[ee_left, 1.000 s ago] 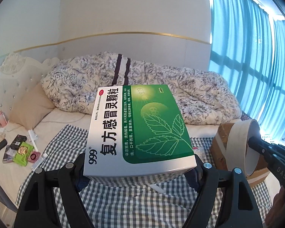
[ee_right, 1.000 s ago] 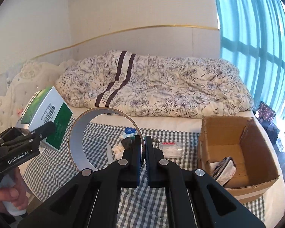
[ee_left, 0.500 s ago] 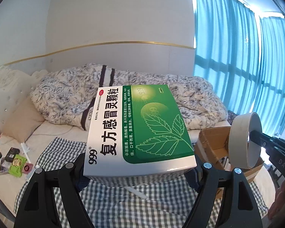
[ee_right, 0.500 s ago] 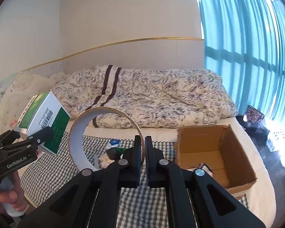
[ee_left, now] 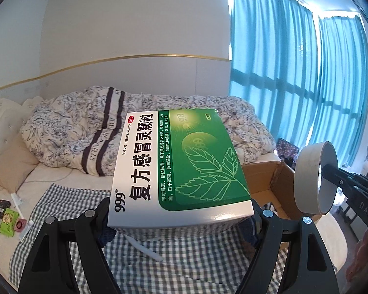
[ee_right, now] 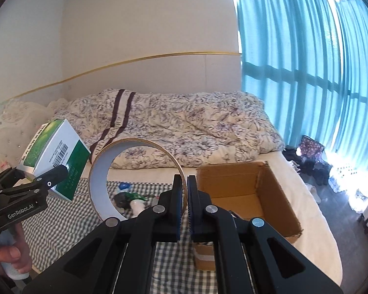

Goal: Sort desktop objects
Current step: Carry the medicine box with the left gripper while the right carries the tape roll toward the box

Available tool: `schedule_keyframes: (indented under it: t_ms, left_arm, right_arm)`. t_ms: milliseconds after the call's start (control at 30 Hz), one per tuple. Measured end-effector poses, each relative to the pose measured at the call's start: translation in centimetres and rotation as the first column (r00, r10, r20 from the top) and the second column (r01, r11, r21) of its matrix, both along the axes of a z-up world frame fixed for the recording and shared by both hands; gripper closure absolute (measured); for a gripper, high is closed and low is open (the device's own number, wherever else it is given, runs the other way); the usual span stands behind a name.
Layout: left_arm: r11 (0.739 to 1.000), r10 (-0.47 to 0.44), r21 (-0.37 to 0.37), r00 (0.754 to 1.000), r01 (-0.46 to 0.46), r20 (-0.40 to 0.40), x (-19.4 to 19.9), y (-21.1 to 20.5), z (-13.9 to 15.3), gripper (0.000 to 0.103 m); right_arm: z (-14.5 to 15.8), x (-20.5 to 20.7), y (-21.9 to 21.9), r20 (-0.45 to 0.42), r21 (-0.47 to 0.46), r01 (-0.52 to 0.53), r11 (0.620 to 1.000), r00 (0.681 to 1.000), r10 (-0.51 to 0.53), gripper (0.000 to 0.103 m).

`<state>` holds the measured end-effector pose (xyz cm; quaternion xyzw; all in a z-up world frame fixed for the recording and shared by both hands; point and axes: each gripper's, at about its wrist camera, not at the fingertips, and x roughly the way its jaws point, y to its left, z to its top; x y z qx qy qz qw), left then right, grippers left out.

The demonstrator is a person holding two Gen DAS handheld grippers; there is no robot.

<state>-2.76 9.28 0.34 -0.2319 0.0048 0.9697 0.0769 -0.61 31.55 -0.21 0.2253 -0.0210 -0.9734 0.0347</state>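
Between the matt black plastic fingers (ee_left: 90,220) sits a glossy printed card box (ee_left: 179,171), the tape (ee_right: 103,186) is smooth paper on a cardboard core, beyond them a raw corrugated carton (ee_right: 277,196) on checked cloth (ee_left: 184,257).

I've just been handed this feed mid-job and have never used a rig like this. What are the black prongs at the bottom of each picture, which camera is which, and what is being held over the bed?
There is no robot arm here: a person holds a two-finger gripper in each hand, and a fisheye camera on each looks forward along its fingers. The black prongs are those fingers.

In the left wrist view, the left gripper is clamped on a green and white medicine box. In the right wrist view, the right gripper pinches the rim of a roll of tape. Each gripper also shows at the edge of the other's picture.

Below them lies a checked cloth spread on the bed, with a few small items on it. An open cardboard box sits at its right end, likely where things are sorted.
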Motion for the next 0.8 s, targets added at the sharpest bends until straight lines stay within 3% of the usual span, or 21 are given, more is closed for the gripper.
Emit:
schedule_keyframes:
  t_ms: [800]
  left_arm:
    - [0.988, -0.153, -0.005, 0.987, 0.153, 0.041, -2.5, 10.5, -1.7, 0.022]
  right_arm:
    - [-2.5, -1.4, 10.1, 0.059, -0.015, 0.164, 0.986, 0.985, -0.163, 0.099]
